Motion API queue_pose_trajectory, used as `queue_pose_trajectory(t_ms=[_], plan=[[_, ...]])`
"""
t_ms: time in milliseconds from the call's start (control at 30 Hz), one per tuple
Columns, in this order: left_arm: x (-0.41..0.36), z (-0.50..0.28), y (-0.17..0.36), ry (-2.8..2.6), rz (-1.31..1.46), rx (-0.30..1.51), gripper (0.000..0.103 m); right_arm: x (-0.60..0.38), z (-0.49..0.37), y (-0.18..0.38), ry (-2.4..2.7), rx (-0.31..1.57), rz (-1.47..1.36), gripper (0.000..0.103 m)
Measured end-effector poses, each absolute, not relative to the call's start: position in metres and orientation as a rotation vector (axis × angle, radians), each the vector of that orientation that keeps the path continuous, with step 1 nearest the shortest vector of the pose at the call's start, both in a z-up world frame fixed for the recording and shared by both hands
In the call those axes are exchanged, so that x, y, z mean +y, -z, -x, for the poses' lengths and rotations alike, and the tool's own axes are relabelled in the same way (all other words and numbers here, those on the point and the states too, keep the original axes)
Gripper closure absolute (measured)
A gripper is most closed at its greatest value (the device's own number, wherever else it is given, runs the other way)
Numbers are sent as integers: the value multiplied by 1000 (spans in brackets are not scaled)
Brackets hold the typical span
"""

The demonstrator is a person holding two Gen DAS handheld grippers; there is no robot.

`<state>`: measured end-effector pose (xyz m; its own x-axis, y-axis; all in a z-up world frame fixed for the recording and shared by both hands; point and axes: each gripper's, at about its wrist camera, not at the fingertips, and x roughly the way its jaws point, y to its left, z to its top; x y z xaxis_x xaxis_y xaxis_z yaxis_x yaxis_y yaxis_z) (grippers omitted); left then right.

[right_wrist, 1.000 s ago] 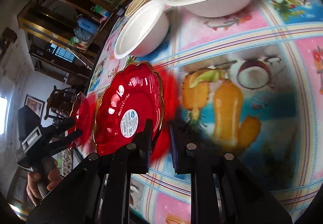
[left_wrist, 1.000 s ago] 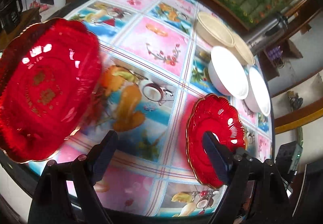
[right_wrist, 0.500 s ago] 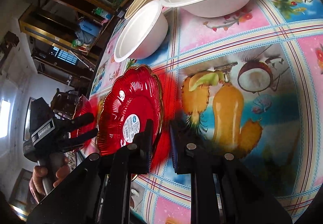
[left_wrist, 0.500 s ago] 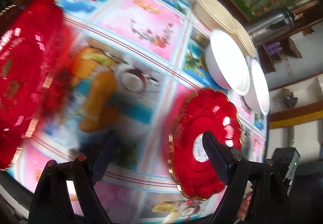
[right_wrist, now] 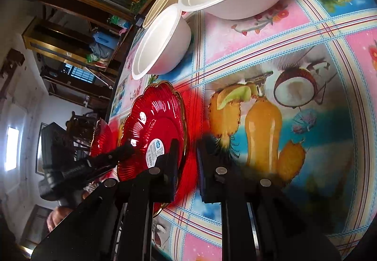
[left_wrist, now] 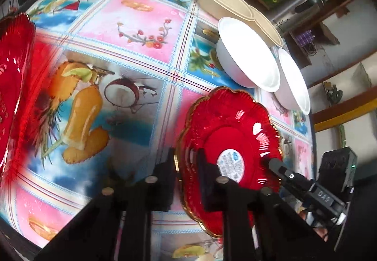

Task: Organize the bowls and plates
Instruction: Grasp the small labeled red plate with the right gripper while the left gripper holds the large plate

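A red scalloped plate (left_wrist: 231, 143) with a white label stands tilted on edge above the tablecloth, held from both sides. My left gripper (left_wrist: 186, 155) is shut on its near rim. In the right wrist view the same plate (right_wrist: 155, 129) has its rim between the jaws of my right gripper (right_wrist: 188, 143), which are closing on it. The right gripper's finger (left_wrist: 275, 164) shows on the plate's far side. A second red plate (left_wrist: 11, 86) fills the left edge. Two white bowls (left_wrist: 247, 54) (left_wrist: 294, 82) and two beige bowls (left_wrist: 223, 2) (left_wrist: 266, 25) sit at the back right.
The table (left_wrist: 141, 25) wears a glossy cloth printed with fruit and flowers. A steel flask (left_wrist: 299, 6) stands beyond its far edge. A hand (right_wrist: 56, 216) grips the left tool's handle at the lower left of the right wrist view. Shelves and furniture ring the room.
My left gripper moved in on the labelled red plate and went from wide open to shut on its rim. The other red plate slid toward the left edge. The right gripper kept still.
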<state>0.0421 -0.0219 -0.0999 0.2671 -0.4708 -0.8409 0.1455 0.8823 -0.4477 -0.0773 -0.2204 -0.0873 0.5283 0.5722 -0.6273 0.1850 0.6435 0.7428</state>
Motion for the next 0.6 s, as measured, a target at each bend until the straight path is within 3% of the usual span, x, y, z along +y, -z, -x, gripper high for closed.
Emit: queue_pose_trajectory(t_ms=[600], plan=[[-14,-28,64,432,179,1085,94,-188,77,51,-199,982,-671,95]])
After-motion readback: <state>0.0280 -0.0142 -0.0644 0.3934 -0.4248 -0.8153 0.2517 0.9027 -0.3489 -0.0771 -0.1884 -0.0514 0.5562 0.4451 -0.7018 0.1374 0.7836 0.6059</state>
